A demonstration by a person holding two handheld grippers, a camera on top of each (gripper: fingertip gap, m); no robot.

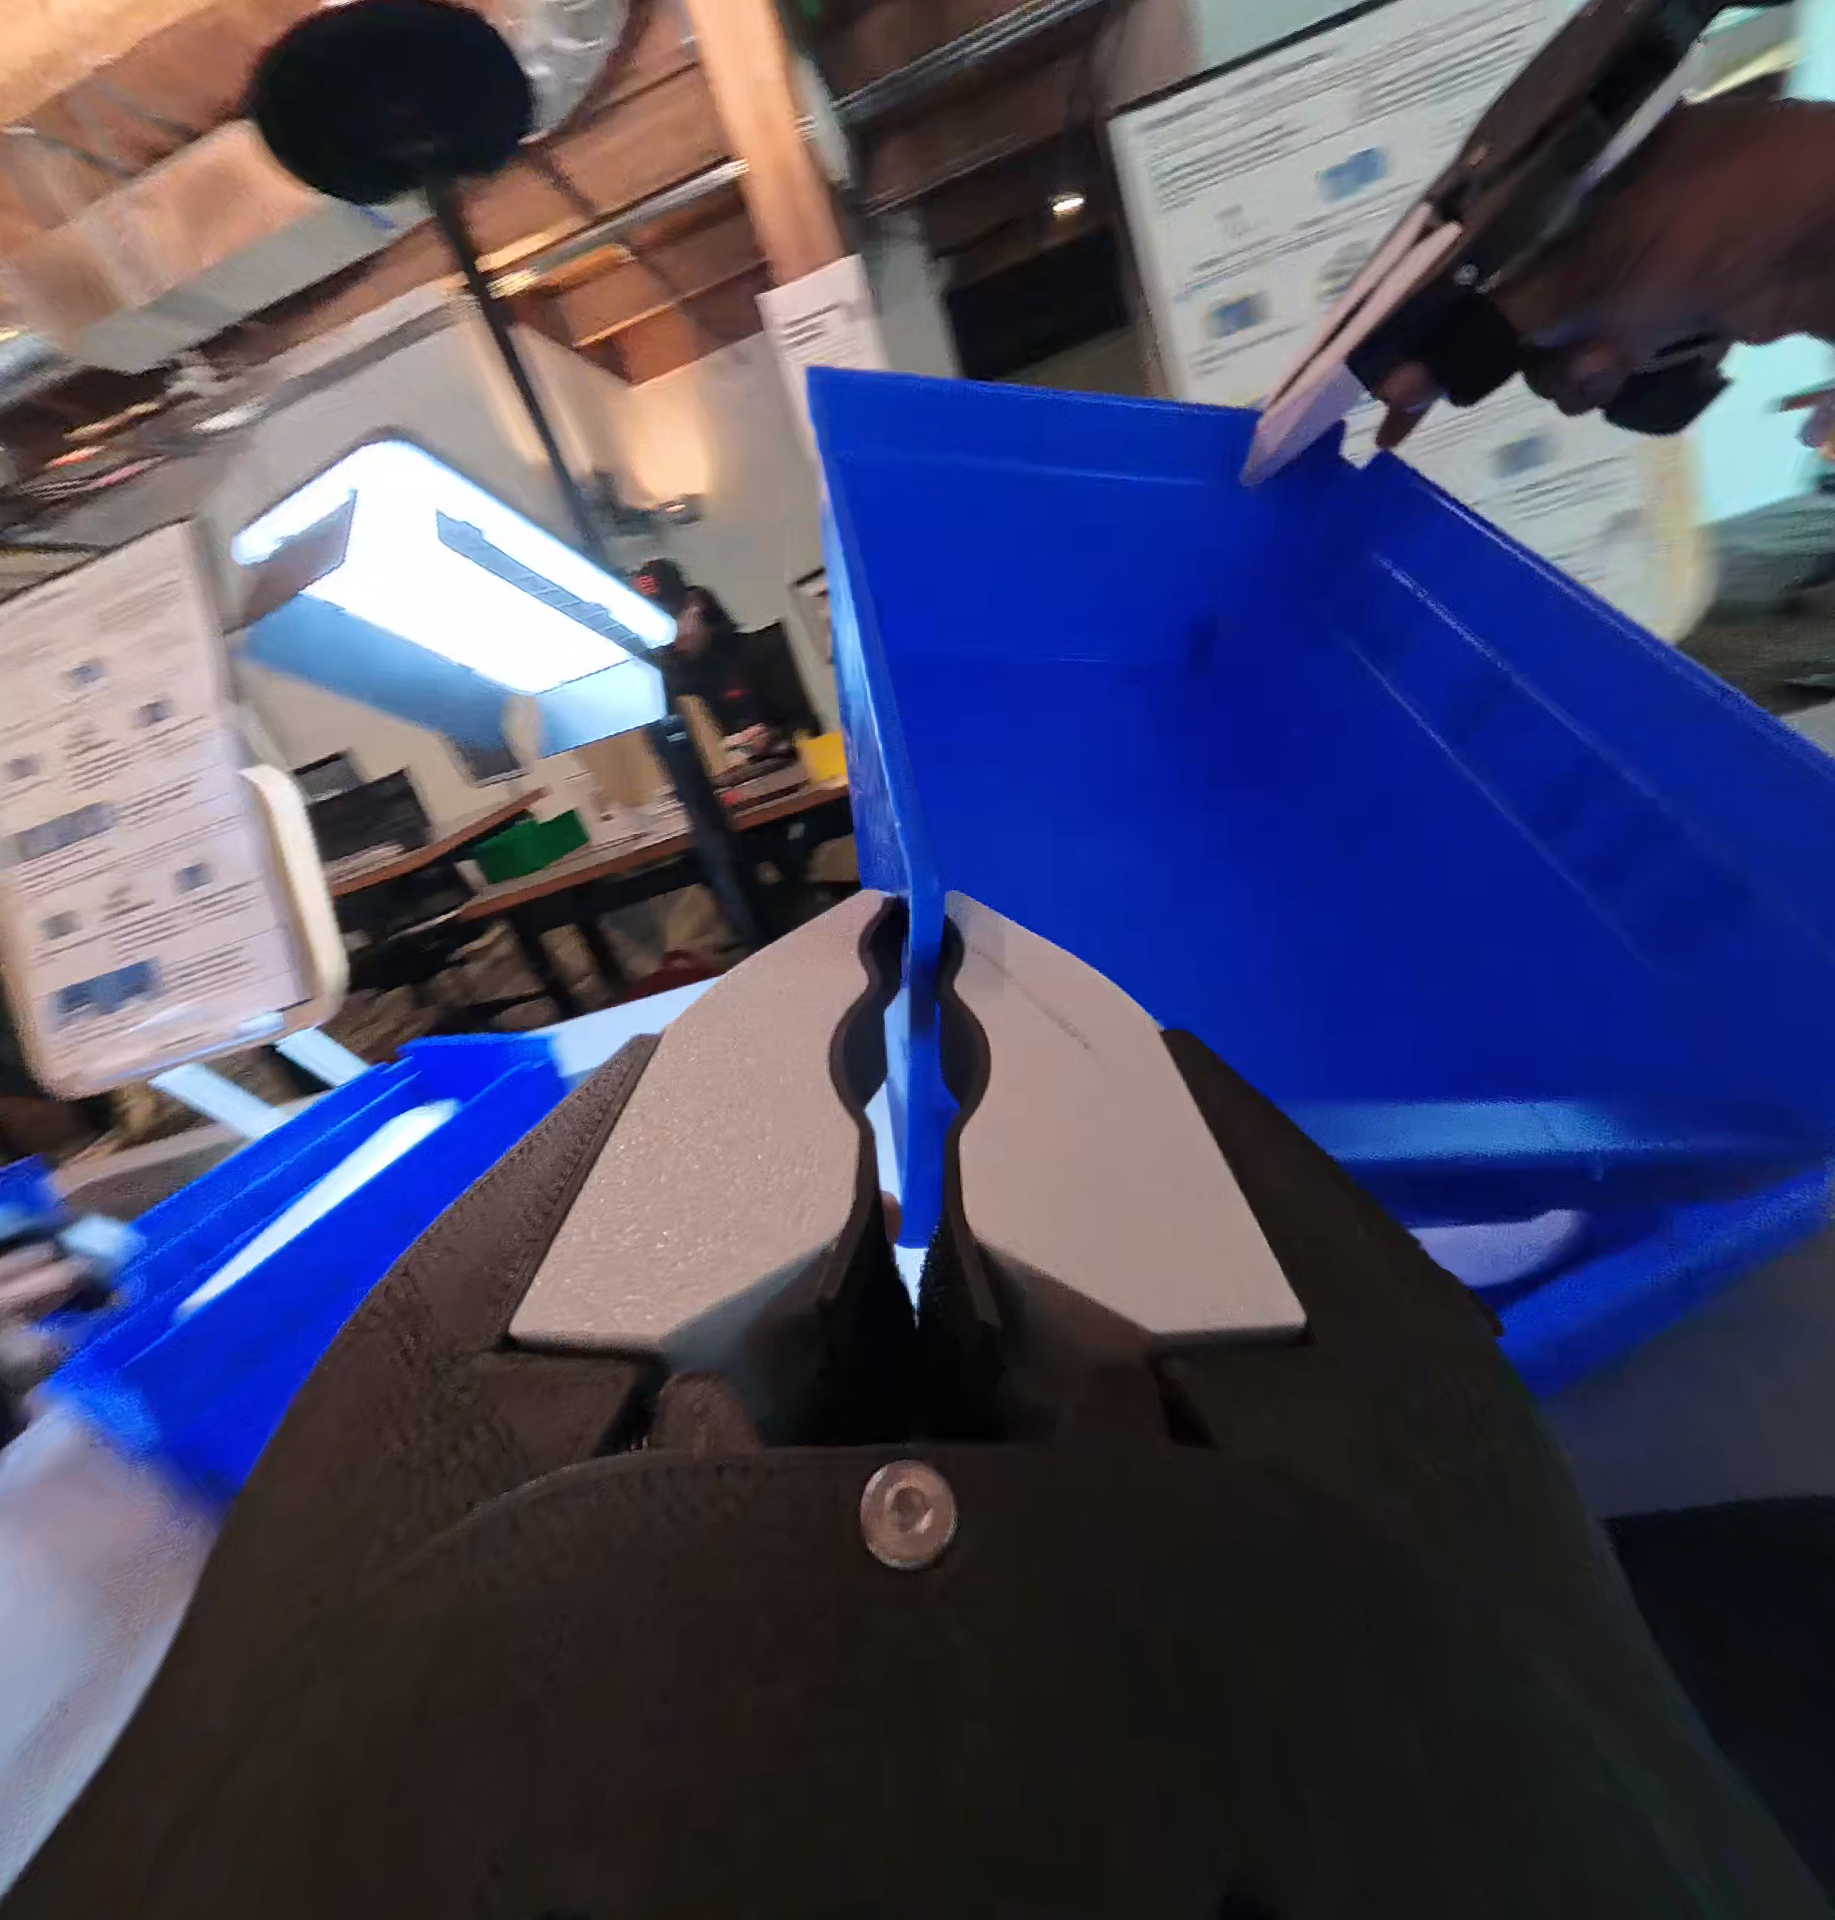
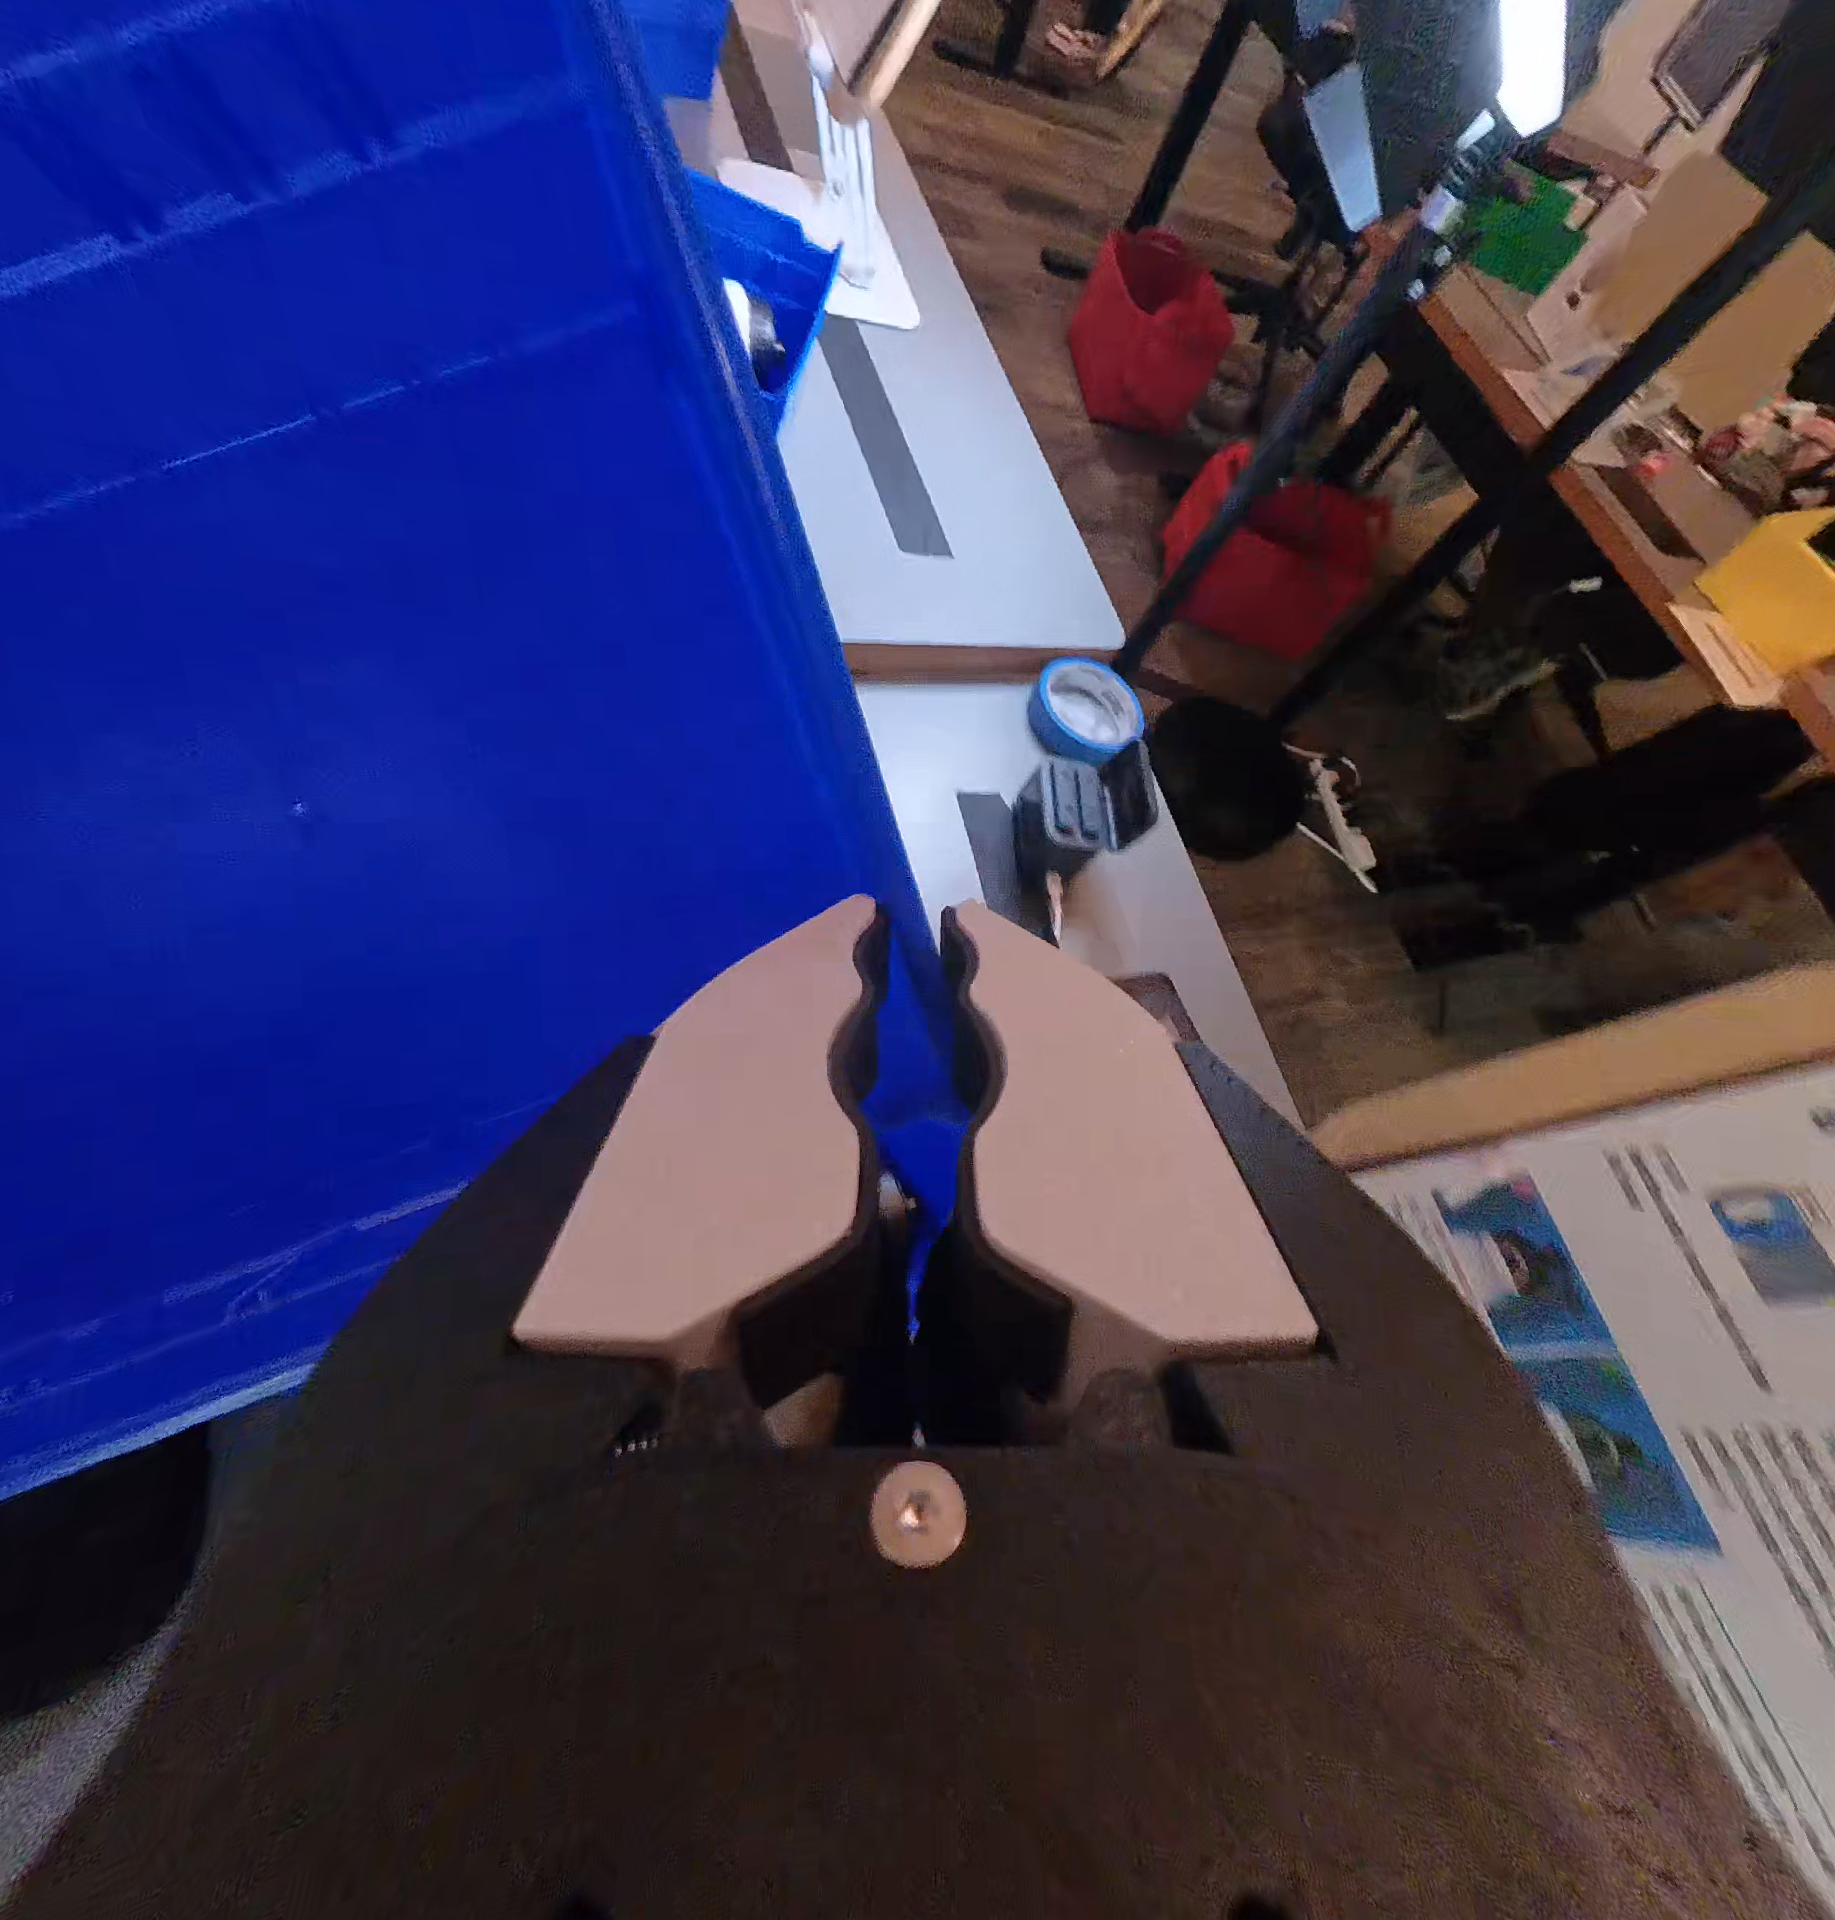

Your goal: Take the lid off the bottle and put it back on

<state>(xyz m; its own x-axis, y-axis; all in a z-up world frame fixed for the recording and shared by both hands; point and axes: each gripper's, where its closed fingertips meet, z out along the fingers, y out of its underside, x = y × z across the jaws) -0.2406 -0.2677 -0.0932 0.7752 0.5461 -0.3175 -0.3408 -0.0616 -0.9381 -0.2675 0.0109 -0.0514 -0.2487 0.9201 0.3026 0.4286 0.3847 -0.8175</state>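
The left claw (image 1: 923, 935) is clenched on one wall edge of a blue bin (image 1: 1360, 831), and the right claw (image 2: 908, 940) grips its opposite rim. The bin hangs tilted above the grey bench (image 2: 954, 499). No bottle or lid shows in either view.

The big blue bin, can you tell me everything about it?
The big blue bin looks like smooth, hard plastic, with ridges along its walls. It is open on top, tilted in the air, and looks empty where its inside shows. The left gripper pinches one wall edge. The right gripper pinches another edge. Nothing else visibly touches it.
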